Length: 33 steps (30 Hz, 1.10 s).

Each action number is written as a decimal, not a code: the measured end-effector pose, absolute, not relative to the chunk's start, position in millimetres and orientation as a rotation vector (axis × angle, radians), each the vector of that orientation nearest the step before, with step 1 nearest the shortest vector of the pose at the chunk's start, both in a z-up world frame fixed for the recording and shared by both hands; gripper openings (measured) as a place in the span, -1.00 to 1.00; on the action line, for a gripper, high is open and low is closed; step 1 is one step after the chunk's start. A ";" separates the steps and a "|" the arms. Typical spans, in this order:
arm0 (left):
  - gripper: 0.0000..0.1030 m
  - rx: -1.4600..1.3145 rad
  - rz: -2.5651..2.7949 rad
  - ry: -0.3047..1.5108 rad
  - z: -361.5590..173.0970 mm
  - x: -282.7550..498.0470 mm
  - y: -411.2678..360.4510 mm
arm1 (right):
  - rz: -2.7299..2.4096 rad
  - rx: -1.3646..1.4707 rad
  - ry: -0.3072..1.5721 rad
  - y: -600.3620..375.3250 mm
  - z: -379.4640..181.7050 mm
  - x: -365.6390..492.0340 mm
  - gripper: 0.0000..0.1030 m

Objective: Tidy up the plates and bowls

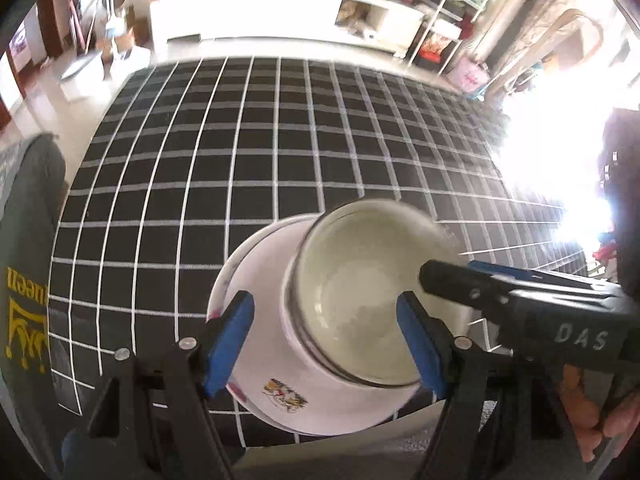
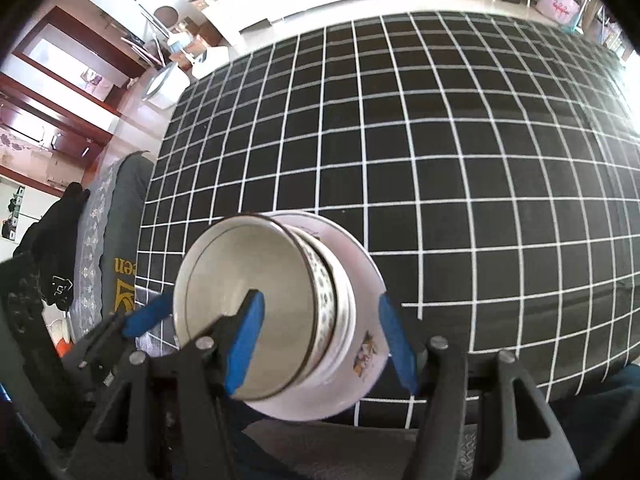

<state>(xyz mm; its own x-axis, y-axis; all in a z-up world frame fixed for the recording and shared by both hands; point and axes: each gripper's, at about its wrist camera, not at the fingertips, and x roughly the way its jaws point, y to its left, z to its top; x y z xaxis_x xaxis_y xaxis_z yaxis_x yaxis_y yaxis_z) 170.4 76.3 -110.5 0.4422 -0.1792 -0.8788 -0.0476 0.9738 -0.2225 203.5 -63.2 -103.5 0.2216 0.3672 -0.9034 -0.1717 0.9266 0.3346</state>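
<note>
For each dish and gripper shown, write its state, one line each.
Top bowl: empty, nested in the stack.
Patterned bowl: nested beneath it.
Plate: on the checked cloth, carrying the bowls.
Left gripper: open, straddling the stack.
Right gripper: open, straddling the stack.

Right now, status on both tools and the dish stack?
Left tool and right tool open, above the stack, nothing held. Bowls nested on plate, near edge of checked cloth. Nothing else on the cloth.
</note>
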 end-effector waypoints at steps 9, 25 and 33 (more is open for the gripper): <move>0.39 -0.163 -0.044 0.945 -63.2 132.4 56.1 | 0.359 0.164 1.144 -91.4 -63.0 172.3 0.24; 0.54 -0.098 0.032 0.634 -5.6 32.8 32.3 | 0.332 0.012 0.749 -127.7 -9.6 74.1 0.30; 0.75 0.001 0.072 0.498 2.4 -13.7 7.2 | 0.260 -0.045 0.625 -141.4 -5.7 32.2 0.75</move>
